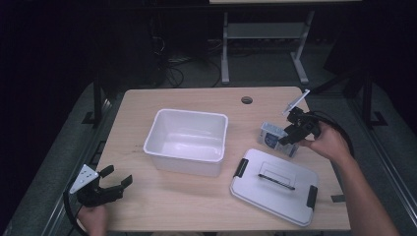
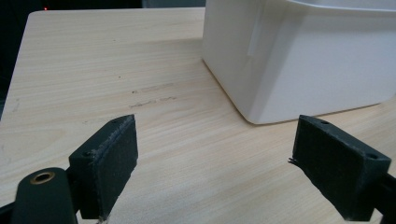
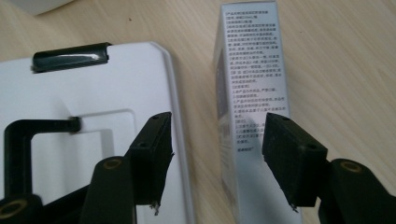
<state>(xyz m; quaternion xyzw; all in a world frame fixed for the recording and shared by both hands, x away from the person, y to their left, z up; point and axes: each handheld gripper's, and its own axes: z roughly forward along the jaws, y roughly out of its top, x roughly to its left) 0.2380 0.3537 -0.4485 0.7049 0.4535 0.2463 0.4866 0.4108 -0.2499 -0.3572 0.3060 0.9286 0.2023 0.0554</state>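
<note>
Careful, your right gripper (image 3: 217,154) w/ open jaws straddles the box (image 3: 250,93) lying beside the lid (image 3: 93,121), so closing off-centre may skid it; left gripper (image 2: 215,158) open, idle.

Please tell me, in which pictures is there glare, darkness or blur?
High view: dark surroundings, lit table. Right gripper view: glare on the lid latch, readable print on the box, blurred near jaws. Left gripper view: bright bin, soft focus.
</note>
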